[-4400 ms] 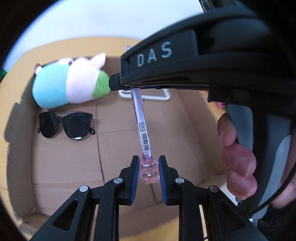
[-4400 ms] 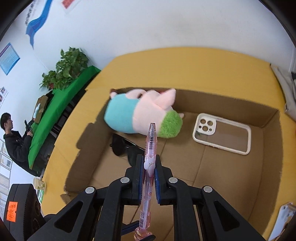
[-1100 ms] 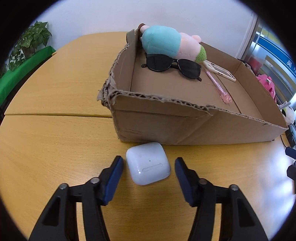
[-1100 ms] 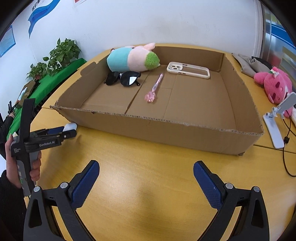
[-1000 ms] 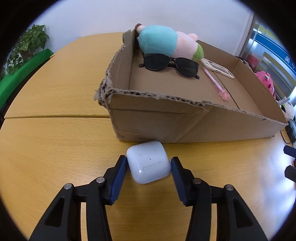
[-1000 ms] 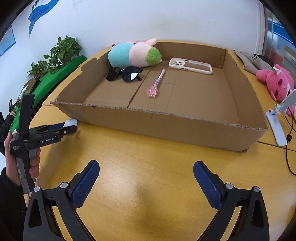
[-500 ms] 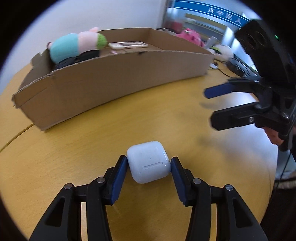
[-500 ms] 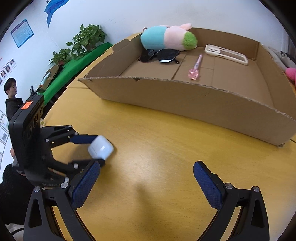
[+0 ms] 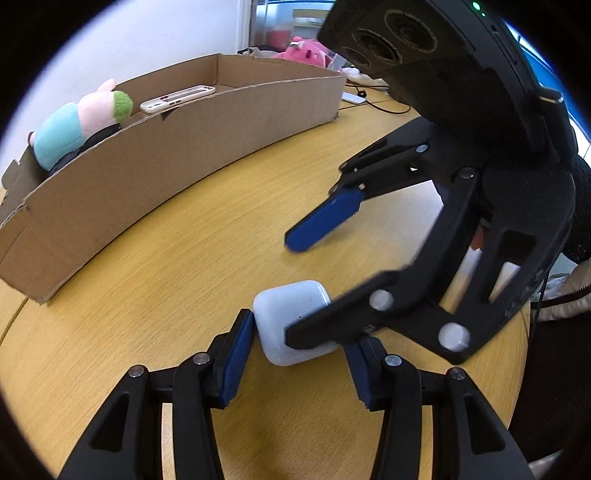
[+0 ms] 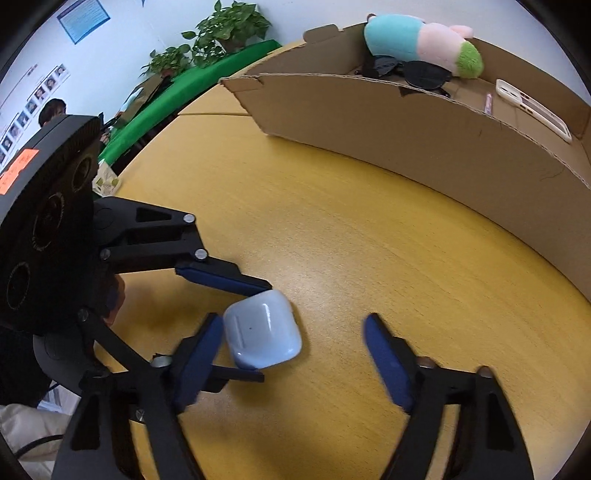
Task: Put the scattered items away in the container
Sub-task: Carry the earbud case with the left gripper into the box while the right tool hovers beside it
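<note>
A white earbud case [image 9: 284, 325] sits low over the yellow table, with my left gripper [image 9: 295, 339] shut on its sides. My right gripper [image 10: 291, 350] reaches in from the opposite side with its jaws closing. The earbud case [image 10: 262, 332] lies between them, against the left pad, while the right pad stands well apart. In the left wrist view one finger of the right gripper [image 9: 291, 290] crosses over the case. The cardboard box [image 9: 184, 147] [image 10: 406, 129] stands behind, holding a plush toy [image 10: 417, 40], sunglasses [image 10: 417, 75], a pink pen [image 10: 488, 101] and a phone case [image 10: 532, 107].
Bare table [image 10: 369, 240] lies between the grippers and the box's near wall. A pink plush [image 9: 299, 51] and cables [image 9: 376, 103] lie past the box's far end. Plants [image 10: 221, 33] and a seated person [image 10: 51, 110] are beyond the table edge.
My left gripper closed on the case beside the box, then carried it away from the box while rolling. My right gripper swung down around the case and its jaws narrowed.
</note>
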Tool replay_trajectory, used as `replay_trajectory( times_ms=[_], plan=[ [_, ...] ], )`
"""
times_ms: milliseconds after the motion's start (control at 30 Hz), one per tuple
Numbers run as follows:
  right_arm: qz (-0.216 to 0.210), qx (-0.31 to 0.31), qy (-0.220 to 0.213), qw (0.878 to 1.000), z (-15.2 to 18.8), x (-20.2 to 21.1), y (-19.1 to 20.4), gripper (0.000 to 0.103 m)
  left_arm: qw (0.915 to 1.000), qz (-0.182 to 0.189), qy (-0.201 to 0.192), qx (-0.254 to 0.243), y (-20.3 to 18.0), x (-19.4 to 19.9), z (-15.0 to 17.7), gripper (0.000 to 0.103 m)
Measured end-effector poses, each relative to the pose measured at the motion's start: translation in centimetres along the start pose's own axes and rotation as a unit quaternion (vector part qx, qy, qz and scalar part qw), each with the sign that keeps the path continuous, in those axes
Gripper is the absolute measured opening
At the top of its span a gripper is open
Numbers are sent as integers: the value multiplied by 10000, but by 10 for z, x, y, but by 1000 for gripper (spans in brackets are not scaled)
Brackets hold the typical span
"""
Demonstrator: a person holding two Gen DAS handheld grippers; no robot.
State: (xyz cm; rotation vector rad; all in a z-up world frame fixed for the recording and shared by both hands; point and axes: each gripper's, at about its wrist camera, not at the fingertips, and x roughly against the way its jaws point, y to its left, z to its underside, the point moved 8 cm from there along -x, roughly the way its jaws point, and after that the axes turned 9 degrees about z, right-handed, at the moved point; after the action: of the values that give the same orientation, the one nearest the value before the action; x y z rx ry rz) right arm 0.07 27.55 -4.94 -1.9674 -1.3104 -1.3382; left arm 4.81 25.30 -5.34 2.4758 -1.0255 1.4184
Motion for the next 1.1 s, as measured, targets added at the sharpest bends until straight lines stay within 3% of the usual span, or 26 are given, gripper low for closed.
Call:
replay_trajectory(
  times_ms=[167, 367, 467, 767, 1100],
  plan=[
    [-280, 72, 125, 9995, 7, 2, 10, 44, 9997, -80, 105, -185, -6, -3, -1, 47],
    [-317, 87, 193, 9993, 9, 8, 12, 42, 9994, -210, 122, -253, -11, -4, -6, 44],
    [-361, 116, 69, 9993, 6, 19, 15, 26, 9991, -289, -6, -300, -15, 4, -12, 42],
    [-264, 316, -395, 9984, -17, 64, 9, 26, 9946, -679, -205, -760, -17, 36, -50, 42],
    [-157, 597, -911, 9939, -59, 111, -2, 25, 9815, -1212, -333, -1443, -23, 77, -97, 42]
  ],
)
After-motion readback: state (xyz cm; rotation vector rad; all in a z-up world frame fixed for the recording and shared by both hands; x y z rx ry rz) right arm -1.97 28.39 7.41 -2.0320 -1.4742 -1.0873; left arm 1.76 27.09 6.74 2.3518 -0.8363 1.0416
